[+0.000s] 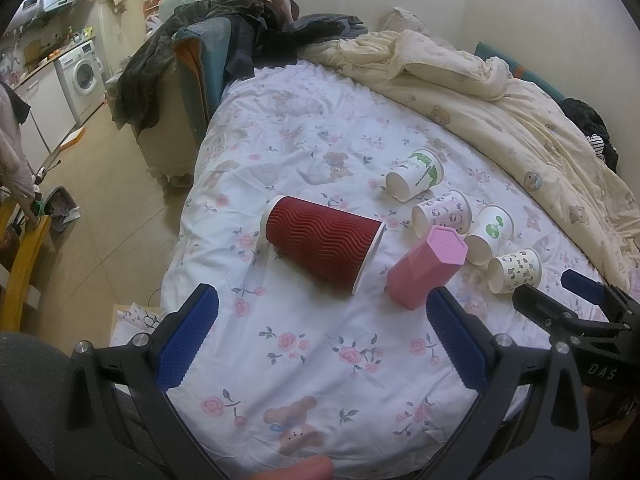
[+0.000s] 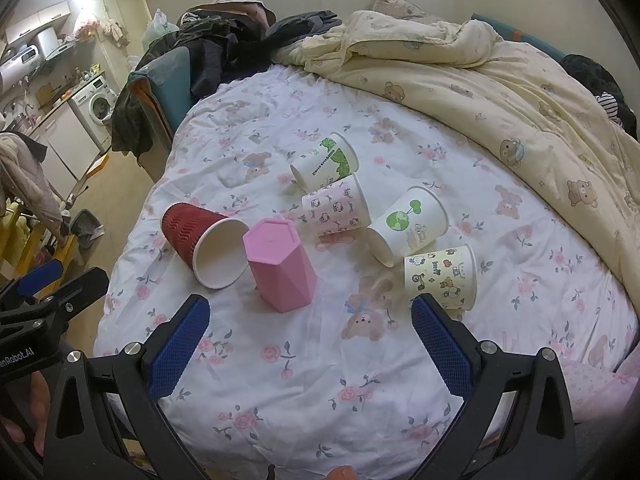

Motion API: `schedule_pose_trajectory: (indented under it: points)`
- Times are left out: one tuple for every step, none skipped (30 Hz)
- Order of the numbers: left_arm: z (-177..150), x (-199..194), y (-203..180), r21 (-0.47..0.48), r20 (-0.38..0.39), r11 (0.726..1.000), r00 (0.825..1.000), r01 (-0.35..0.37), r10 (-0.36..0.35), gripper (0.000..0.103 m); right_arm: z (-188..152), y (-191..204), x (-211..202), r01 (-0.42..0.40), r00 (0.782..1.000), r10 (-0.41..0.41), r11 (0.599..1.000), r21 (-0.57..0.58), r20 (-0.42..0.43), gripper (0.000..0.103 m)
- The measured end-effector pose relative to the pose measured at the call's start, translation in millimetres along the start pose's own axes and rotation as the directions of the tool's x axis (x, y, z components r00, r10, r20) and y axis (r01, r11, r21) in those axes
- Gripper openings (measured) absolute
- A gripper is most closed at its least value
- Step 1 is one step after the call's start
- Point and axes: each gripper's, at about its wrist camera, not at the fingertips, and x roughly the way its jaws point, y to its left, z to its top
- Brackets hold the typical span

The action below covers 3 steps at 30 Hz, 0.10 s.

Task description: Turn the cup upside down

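A red ribbed paper cup (image 1: 323,242) (image 2: 202,240) lies on its side on the floral bedsheet, mouth toward the right gripper. A pink hexagonal cup (image 1: 426,267) (image 2: 280,266) stands upside down beside it. Several small printed paper cups lie tipped nearby: a green-print one (image 1: 416,174) (image 2: 325,161), a panda-print one (image 1: 442,213) (image 2: 338,210), a globe-print one (image 1: 490,233) (image 2: 408,222) and a cartoon one (image 1: 516,270) (image 2: 442,276). My left gripper (image 1: 320,312) is open and empty, short of the red cup. My right gripper (image 2: 310,312) is open and empty, just short of the pink cup.
A cream quilt (image 1: 480,80) is bunched along the bed's far and right side. Dark clothes (image 1: 224,28) are piled at the bed's far left corner. The floor and a washing machine (image 1: 82,74) lie off the left edge. The right gripper shows at the left view's right edge (image 1: 576,304).
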Motion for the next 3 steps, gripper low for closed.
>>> schedule_pose_trajectory:
  points:
    - [-0.1,-0.1,0.0,-0.001,0.000,1.000,1.000,0.002,-0.002,0.103,0.0,0.1,0.1,0.000,1.000,0.000,1.000,0.000,0.000,0.103]
    - [-0.5,-0.1,-0.5,-0.003,-0.001,1.000,1.000,0.008,-0.008,0.103,0.0,0.0,0.1,0.001,1.000,-0.001,1.000,-0.001,0.000,0.103]
    - [-0.9,0.0,-0.4,-0.005,-0.001,1.000,1.000,0.015,-0.015,0.103,0.0,0.0,0.2,0.000,1.000,0.000,1.000,-0.001,-0.001,0.103]
